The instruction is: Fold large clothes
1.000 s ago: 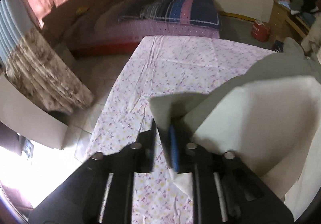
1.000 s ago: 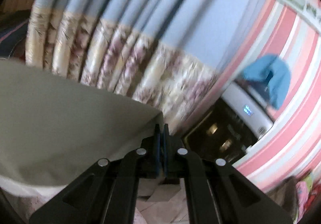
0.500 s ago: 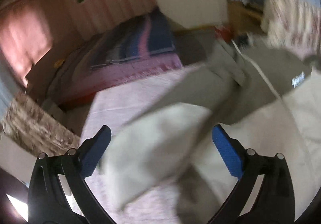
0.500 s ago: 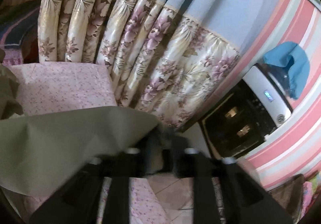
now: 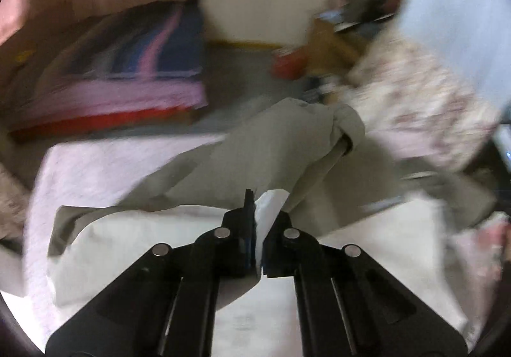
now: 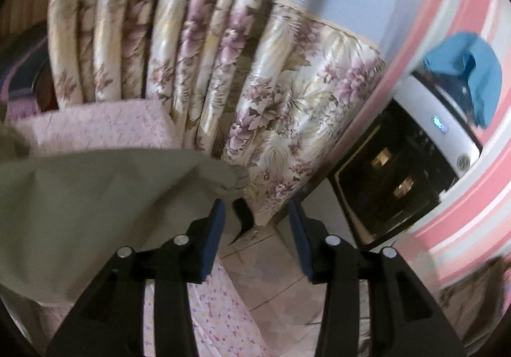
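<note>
Pinching a pale lining fold of the grey-green garment [image 5: 255, 146], left gripper [image 5: 257, 226] sat jaws pressed together on it, over the floral sheet [image 5: 105, 162]. Right gripper [image 6: 257, 229] jaws were opening, cloth edge beside them, not clamped. Best: keep tension, lay the fold flat. No legible writing.

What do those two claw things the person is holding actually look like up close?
Both look alike. The left gripper and the right gripper are matt black plastic, each with two angular arms that taper forward into flat fingers. Blue ribbed pads line the inner faces. Round silver pins mark the joints, and long slots run down each arm. No cables, hands or sleeves show.
</note>
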### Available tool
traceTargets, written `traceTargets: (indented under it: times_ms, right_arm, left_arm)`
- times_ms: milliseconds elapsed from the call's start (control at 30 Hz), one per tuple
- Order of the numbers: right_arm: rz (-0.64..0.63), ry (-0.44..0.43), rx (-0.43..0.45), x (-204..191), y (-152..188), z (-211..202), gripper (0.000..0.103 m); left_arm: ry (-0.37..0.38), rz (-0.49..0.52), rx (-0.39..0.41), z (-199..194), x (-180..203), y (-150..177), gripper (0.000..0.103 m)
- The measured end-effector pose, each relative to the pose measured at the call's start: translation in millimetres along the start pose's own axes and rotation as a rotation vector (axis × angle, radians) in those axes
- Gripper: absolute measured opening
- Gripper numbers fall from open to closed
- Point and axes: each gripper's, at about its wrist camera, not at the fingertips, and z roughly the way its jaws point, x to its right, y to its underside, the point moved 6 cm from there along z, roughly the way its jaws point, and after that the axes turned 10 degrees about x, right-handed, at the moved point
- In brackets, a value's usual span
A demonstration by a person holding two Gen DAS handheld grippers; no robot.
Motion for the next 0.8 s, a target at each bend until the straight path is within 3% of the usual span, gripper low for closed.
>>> traceTargets:
  times_ms: [67,167,233,333,400,500,600,733,800]
  right_arm:
    - [0.035,-0.003,0.004,6.2,-3.8,-0.3,0.049]
    - [0.026,-0.011,-0.004,3.3,-3.0,0.6,0.060]
    - [0.010,-0.016,-0.009,-0.6,-1.5,-0.5,0.069]
    - [-0.020,-0.031,-0.001,-3.8,-2.1,-11.1,0.069]
    - [-0.012,-0.049,0.016,-1.3,-7.6,-22.2,0.069]
    - [0.038,-0.107,0.083,0.6,-25.5,-53.3,0.070]
    - [0.064,-0.260,0.158,-27.8,-45.9,-91.8,0.077]
    - [-0.075,-0.459,0.185,-119.9,-61.4,-126.8,0.077]
    - [-0.128,-0.573,0.166,-174.7,-62.4,-136.5,0.077]
  left_arm:
    - [0.104,0.013,0.017,-7.2,38.5,-3.7,0.001]
    - [0.166,0.074,-0.037,9.0,81.7,10.3,0.009]
    - [0.103,0.151,-0.132,30.1,96.4,36.4,0.048]
    - [-0.027,0.262,-0.114,25.3,86.4,58.3,0.077]
    - [-0.059,0.258,-0.084,9.7,73.0,59.8,0.090]
    - [-0.080,0.219,-0.009,-27.6,41.3,49.3,0.100]
    - [-0.208,0.176,0.033,-47.4,-19.4,35.6,0.100]
    - [-0.330,0.050,-0.034,-41.4,-100.4,51.8,0.100]
    - [-0.354,0.010,-0.051,-39.1,-125.3,62.2,0.100]
